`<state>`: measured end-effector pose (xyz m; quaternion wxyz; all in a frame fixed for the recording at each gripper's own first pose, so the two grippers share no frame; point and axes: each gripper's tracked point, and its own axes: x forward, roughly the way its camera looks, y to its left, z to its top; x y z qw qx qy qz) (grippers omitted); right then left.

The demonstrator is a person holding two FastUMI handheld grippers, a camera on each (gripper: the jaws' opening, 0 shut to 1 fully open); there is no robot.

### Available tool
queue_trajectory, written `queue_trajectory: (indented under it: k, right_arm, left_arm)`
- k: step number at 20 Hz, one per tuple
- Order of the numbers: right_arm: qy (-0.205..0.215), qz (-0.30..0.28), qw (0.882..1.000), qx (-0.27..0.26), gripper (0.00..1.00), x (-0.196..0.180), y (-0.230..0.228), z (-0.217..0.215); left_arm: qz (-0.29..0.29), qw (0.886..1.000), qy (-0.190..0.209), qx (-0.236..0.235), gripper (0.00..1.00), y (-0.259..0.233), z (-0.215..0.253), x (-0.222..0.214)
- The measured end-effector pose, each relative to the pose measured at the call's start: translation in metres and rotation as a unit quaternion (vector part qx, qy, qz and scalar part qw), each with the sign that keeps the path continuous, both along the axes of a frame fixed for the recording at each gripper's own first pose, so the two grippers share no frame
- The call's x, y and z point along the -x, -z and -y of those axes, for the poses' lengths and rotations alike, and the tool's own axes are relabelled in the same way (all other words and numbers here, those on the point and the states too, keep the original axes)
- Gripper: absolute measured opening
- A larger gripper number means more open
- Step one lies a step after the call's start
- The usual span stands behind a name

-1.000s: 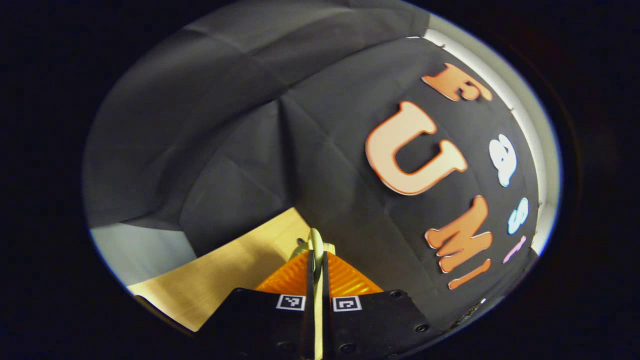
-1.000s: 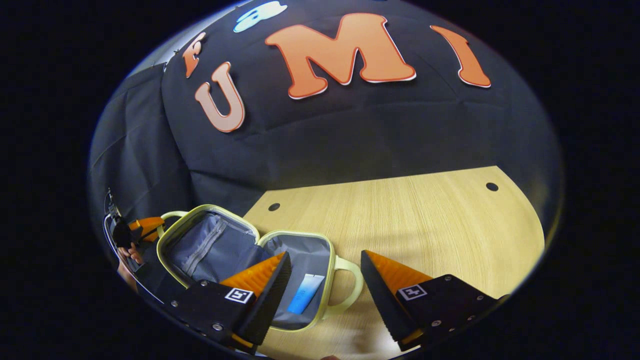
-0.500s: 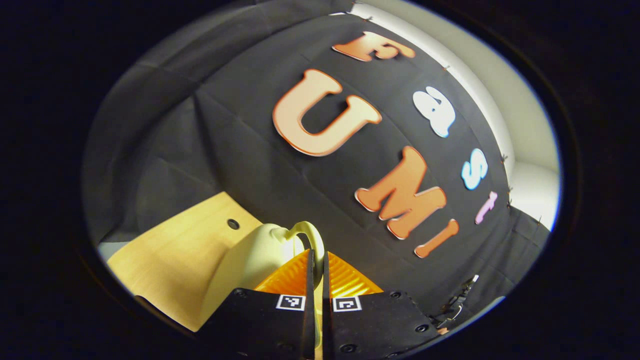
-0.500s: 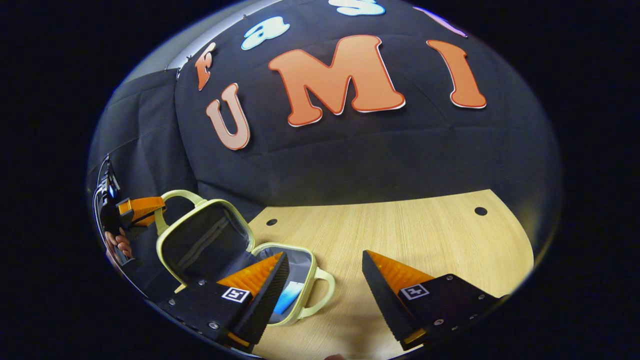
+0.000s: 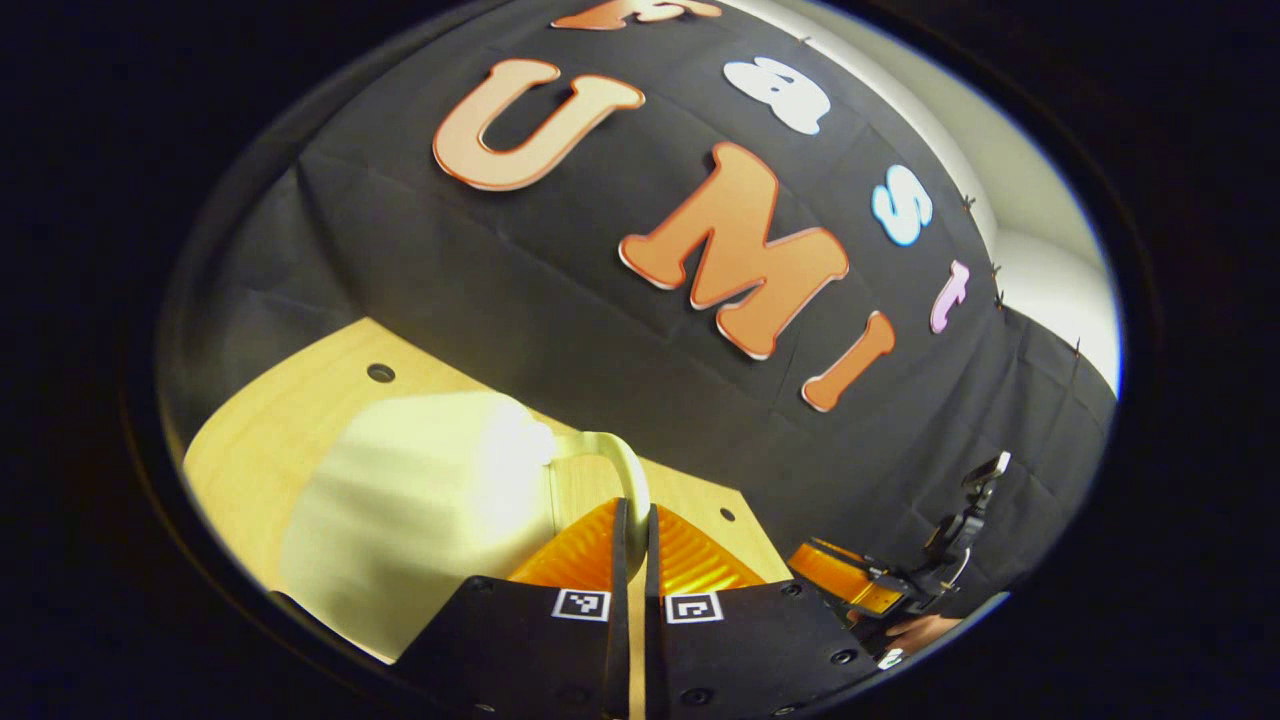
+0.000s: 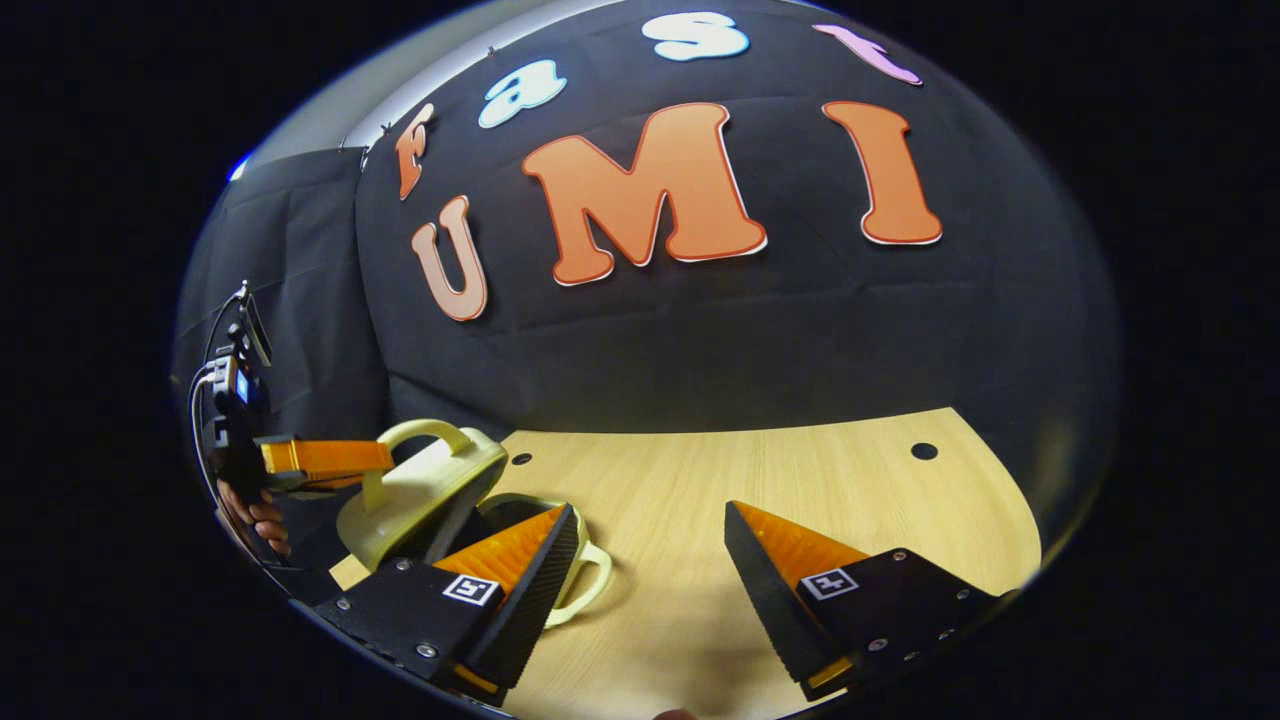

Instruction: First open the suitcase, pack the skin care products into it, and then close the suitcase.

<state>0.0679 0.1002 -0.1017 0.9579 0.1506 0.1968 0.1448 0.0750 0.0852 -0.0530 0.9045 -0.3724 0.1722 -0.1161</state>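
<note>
Left gripper (image 5: 632, 530) clamps the lid handle (image 5: 625, 470) of a pale green suitcase (image 6: 425, 495) on the counter (image 6: 760, 500), lid half lowered. Right gripper (image 6: 650, 575) hovers beside it, fingers spread. The thin handle could slip, dropping the lid askew

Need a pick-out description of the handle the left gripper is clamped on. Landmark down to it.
On the wooden table, near its left end, sits a small pale yellow-green suitcase with its lid tilted partway down. The lid handle, a thin loop on the lid's raised edge, is pinched by the left gripper. The other handle lies low against the tabletop, untouched.
</note>
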Motion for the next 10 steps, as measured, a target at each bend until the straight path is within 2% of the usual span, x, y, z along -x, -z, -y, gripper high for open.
queue_trajectory:
  k: [5,9,10]
  right_arm:
    - [0.01,0.0,1.0,0.009,0.94,0.004,0.007,0.035]
    - [0.018,0.002,1.0,0.016,0.94,0.009,0.012,0.057]
    - [0.02,0.002,1.0,0.018,0.94,0.011,0.013,0.06]
  left_arm:
    - [-0.042,0.998,0.029,-0.046,0.06,0.043,0.054,-0.014]
    - [-0.075,0.987,0.047,-0.135,0.07,0.07,0.079,-0.015]
    - [-0.08,0.983,0.051,-0.158,0.14,0.08,0.087,-0.015]
